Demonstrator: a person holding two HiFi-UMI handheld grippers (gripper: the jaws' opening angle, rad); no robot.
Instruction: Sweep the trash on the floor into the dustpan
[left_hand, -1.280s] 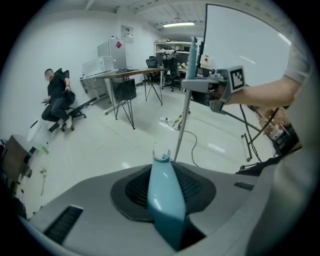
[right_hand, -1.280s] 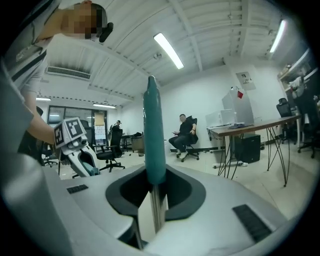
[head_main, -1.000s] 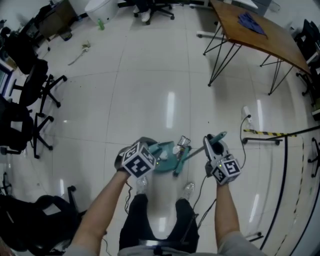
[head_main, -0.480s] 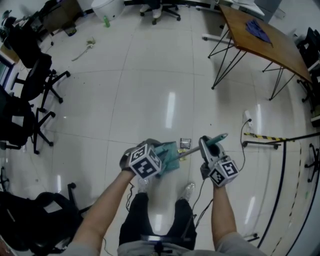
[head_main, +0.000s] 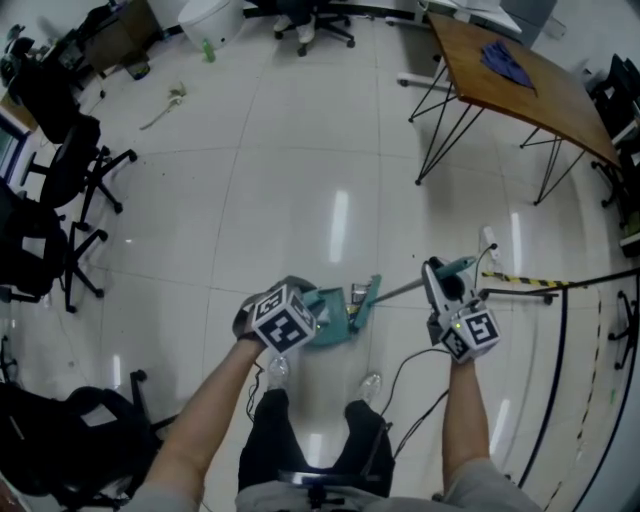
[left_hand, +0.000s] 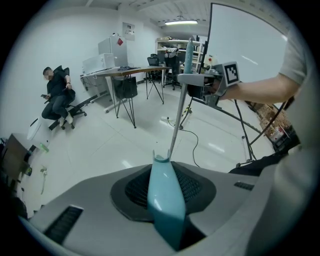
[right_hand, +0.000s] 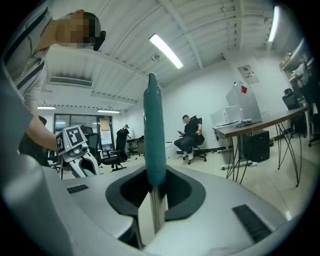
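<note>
The right gripper (right_hand: 152, 210), clamped on the teal-gripped metal broom (right_hand: 152, 135), had swung toward the frame's right. The left gripper (left_hand: 167, 215) pinched the teal plastic dustpan (head_main: 335, 320). The stroke was probably finished.

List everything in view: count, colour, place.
dustpan: one, teal, on the floor in front of the feet
broom: one, teal head and grip, metal shaft, head at the dustpan's mouth
trash scrap: one, small, dark, on the floor at the dustpan's mouth
table: one, brown top, black legs, upper right
cloth: one, blue, on the table
office chairs: several, black, left edge and top
bottle: one, green, on the floor upper left
power strip: one, white, on the floor at right
seated person: one, dark clothes, by the far wall
left gripper: one, grey, shut on the dustpan's handle
right gripper: one, grey, shut on the broom's shaft
</note>
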